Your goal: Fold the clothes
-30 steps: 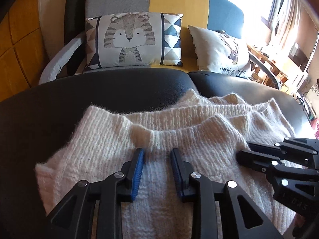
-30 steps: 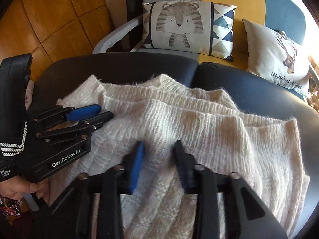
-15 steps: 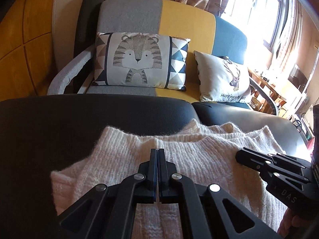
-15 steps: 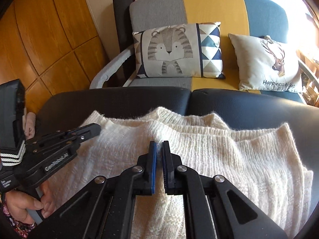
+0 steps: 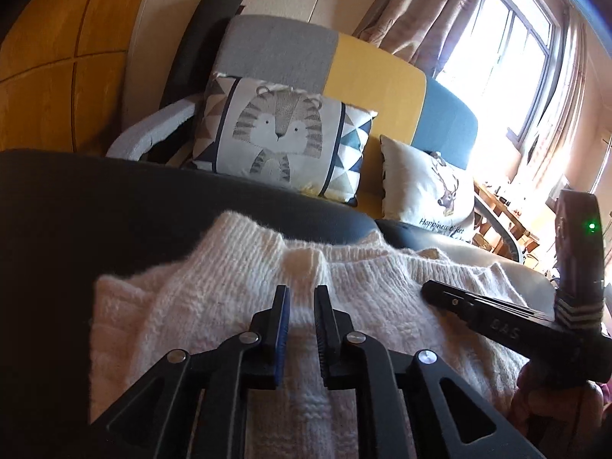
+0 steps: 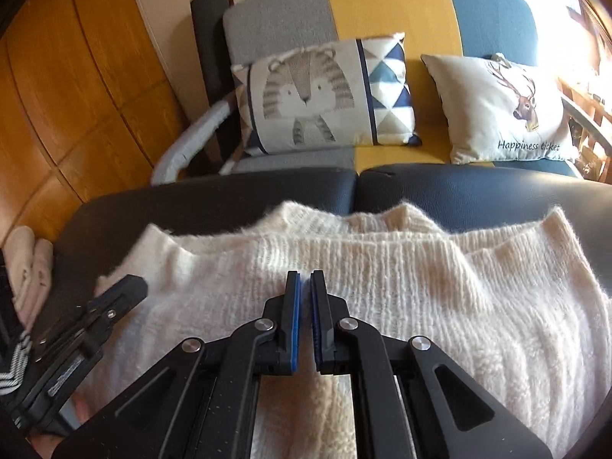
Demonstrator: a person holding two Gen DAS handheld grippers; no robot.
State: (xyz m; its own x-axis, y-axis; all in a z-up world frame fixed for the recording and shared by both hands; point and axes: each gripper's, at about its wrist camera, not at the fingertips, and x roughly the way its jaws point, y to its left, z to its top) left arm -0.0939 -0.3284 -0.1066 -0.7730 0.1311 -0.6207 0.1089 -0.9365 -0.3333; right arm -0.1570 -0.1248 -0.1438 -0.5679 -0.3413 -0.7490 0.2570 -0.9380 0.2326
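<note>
Left wrist view shows the left tongs held low over a cream knitted sweater, their two blue-lined fingers spread a little with bare knit showing in the gap; nothing is pinched. At about 3 o'clock the right tongs come in from the side, lying along the sweater's top, with the person's hand gripping the handle at 4 o'clock.

From the right wrist, the right tongs stand almost pressed together, a thin slit between the pads, and I cannot tell whether any yarn is caught there. The left tongs sit at 9 o'clock, at the sweater's left edge.

The sweater lies on a black padded surface, bunched into soft layers, with a ribbed edge doubled over toward 12 o'clock and loose corners at 9 and 3 o'clock. It is stacked on itself but not squared. Both tools sit side by side over the same layered edge, which, as I judge it, suits either taking hold of that edge or letting it go after laying it down.

No box, basket or drawer is in view. Beyond the surface, at 12 o'clock, a sofa carries a tiger cushion and a deer cushion.
</note>
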